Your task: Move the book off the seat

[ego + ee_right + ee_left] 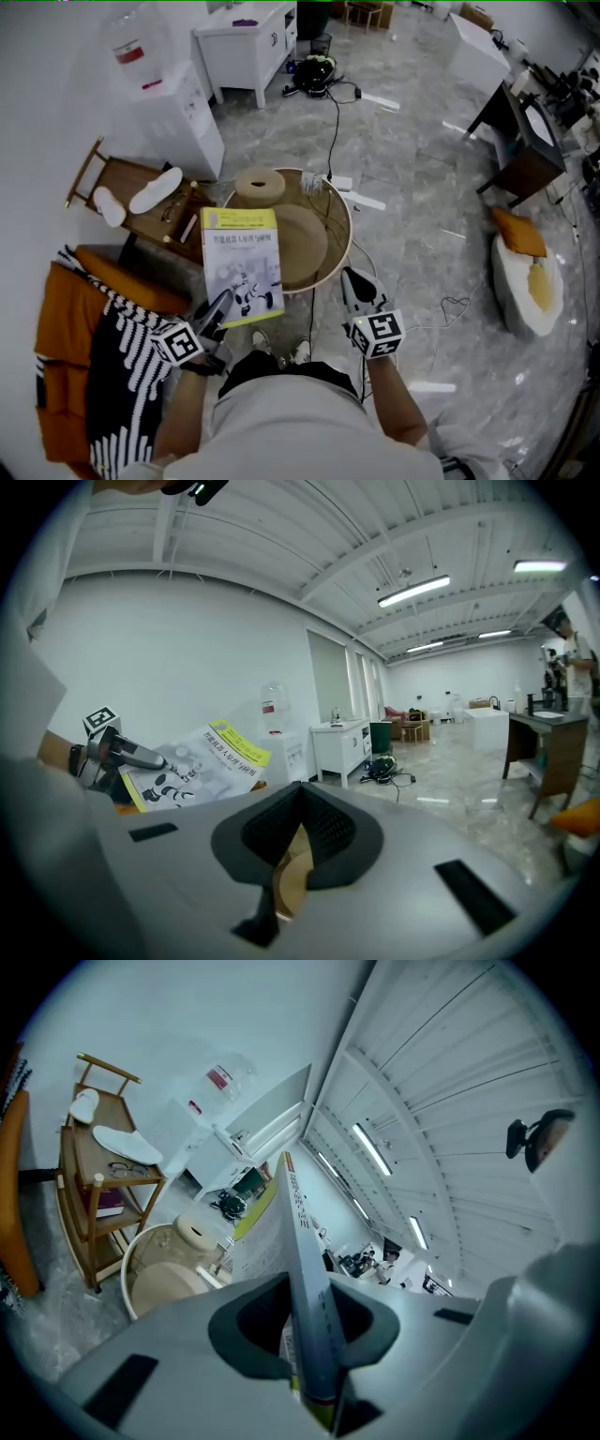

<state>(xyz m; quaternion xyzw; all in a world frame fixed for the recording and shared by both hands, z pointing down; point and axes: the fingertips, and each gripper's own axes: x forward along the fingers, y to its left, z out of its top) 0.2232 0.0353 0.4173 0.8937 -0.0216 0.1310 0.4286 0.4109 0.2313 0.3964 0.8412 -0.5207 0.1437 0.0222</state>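
Observation:
The book (242,267), white with a yellow-green band across its top, hangs in the air over the left edge of the round beige seat (302,246). My left gripper (223,305) is shut on the book's lower left corner. In the left gripper view the book (300,1269) stands edge-on between the jaws of that gripper (305,1316), and the seat (159,1279) lies below to the left. My right gripper (352,281) is shut and empty by the seat's front right rim. The right gripper view shows its own closed jaws (298,822), with the book (197,761) and my left gripper (127,754) off to the left.
A ring-shaped cushion (260,185) lies at the seat's far edge. A wooden shelf trolley (141,202) with slippers, a white water dispenser (169,112) and an orange chair with striped cloth (84,347) stand left. A cable (333,122) runs across the floor. A white-and-orange beanbag (525,272) lies right.

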